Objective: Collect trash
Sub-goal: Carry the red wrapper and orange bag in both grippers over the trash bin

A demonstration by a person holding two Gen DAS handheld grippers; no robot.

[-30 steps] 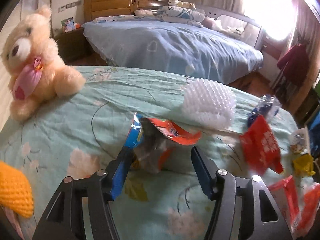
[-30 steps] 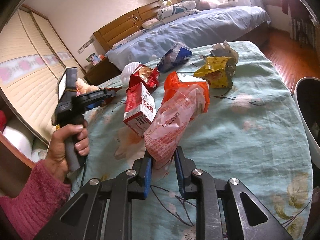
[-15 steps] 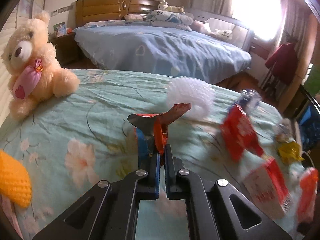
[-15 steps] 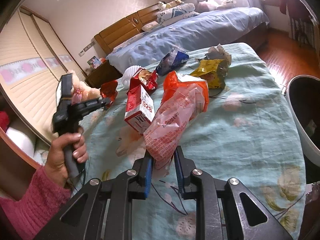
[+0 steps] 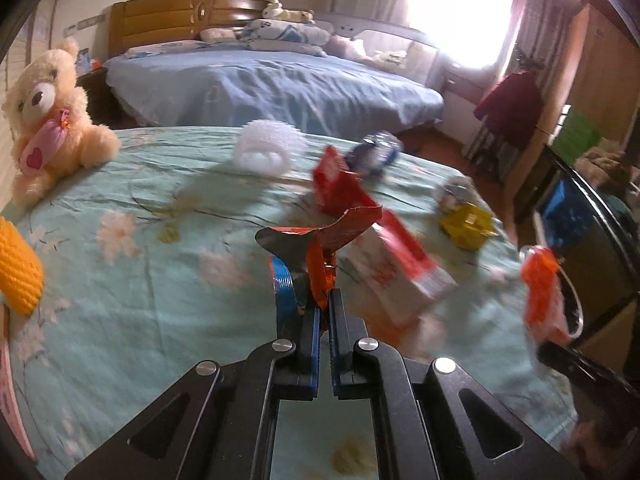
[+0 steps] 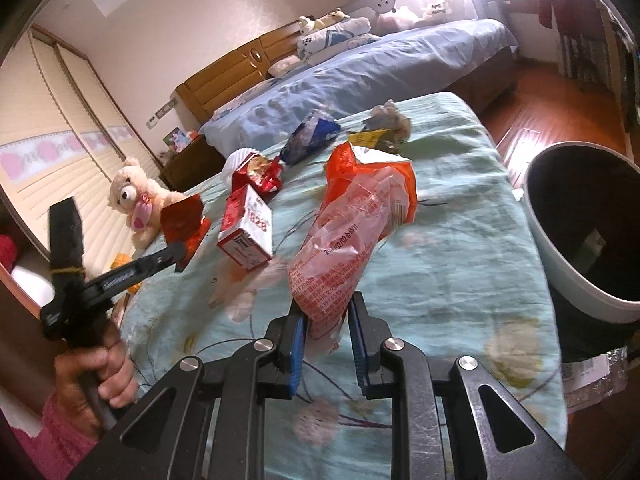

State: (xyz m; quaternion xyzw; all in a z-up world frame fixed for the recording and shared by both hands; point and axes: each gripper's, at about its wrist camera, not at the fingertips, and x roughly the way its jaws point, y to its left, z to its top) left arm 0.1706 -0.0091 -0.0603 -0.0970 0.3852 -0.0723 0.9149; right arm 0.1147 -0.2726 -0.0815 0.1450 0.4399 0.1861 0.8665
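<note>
Holding a torn red wrapper pinched between nearly closed jaws, the left gripper hangs above the green floral bed. The right gripper clamps the lower end of an orange-and-clear snack bag, which stands up ahead of its jaws. Beyond the right jaws lie a red-and-white carton, a blue packet and a yellow wrapper on the bed. A dark-lined trash bin stands to the right of the right jaws, beside the bed edge. A teddy bear sits far left of the left jaws.
</note>
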